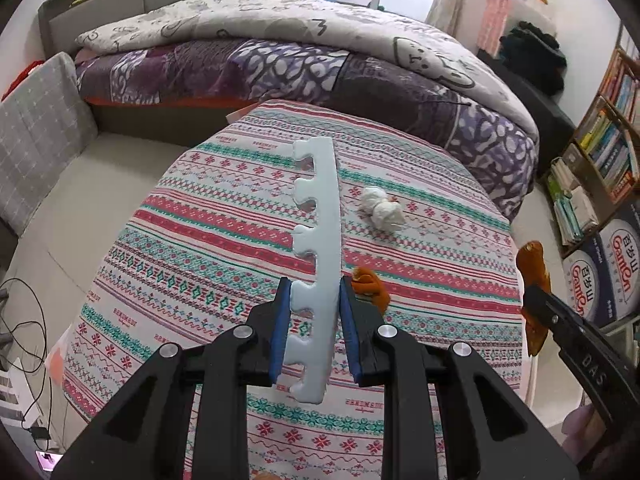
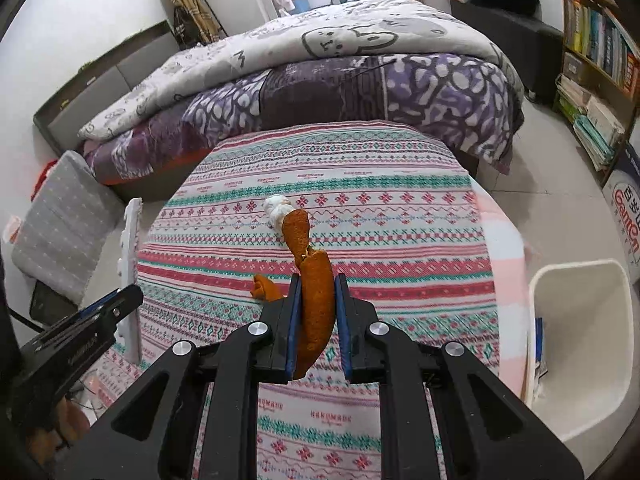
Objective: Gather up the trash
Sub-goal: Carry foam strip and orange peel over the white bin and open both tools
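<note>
The left gripper point(image 1: 314, 292) is clamped across a pale foam strip point(image 1: 320, 220) with notched, puzzle-like teeth along one edge, gripped low on its length so most of it stands out ahead of the jaws, above the patterned tablecloth point(image 1: 420, 280). The right gripper point(image 2: 316, 292) is closed on a long curl of orange peel point(image 2: 314, 280), which is lifted clear of the cloth. Two pieces are not yet picked up — a crumpled white tissue point(image 1: 382, 210) near the middle of the table and a smaller scrap of peel point(image 1: 370, 286) just beside the left fingers. A white bin point(image 2: 580, 344) stands on the floor off the table's right edge. All of it looks light: the foam seems springy and would probably flex if held at its tip, so the hold across its width suits it. The peel looks limp and slightly slick — best pinched across its thickest part. The tissue should crush easily; take it around its middle.
</note>
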### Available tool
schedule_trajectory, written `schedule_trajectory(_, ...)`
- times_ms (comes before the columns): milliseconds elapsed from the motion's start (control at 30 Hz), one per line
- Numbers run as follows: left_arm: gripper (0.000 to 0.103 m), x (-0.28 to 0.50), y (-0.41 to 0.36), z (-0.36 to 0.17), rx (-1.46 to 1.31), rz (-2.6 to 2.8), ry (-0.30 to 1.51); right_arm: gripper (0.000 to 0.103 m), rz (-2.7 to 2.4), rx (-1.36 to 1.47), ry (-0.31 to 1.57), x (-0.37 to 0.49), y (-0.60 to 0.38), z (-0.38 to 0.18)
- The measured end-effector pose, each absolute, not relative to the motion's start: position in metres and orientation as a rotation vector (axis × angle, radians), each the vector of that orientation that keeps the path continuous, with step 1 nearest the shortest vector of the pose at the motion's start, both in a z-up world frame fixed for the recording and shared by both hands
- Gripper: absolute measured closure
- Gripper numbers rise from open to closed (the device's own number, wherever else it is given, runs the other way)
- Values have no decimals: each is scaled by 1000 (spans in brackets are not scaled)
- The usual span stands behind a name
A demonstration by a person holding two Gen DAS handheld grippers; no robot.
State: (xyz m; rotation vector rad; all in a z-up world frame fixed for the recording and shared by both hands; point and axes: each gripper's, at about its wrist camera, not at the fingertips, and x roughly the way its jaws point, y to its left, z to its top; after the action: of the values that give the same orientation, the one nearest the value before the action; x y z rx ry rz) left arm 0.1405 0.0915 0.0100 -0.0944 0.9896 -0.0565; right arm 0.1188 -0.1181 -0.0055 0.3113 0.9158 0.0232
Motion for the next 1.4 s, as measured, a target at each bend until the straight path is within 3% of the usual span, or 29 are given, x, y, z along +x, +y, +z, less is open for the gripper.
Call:
schedule_trajectory(233,79,136,73,10,-84,-102,988,88,-16,354,943,111,-143,-28)
schedule_trajectory(1400,79,112,-84,5,119,-315,960,87,-326,497,939,54,-295,-33)
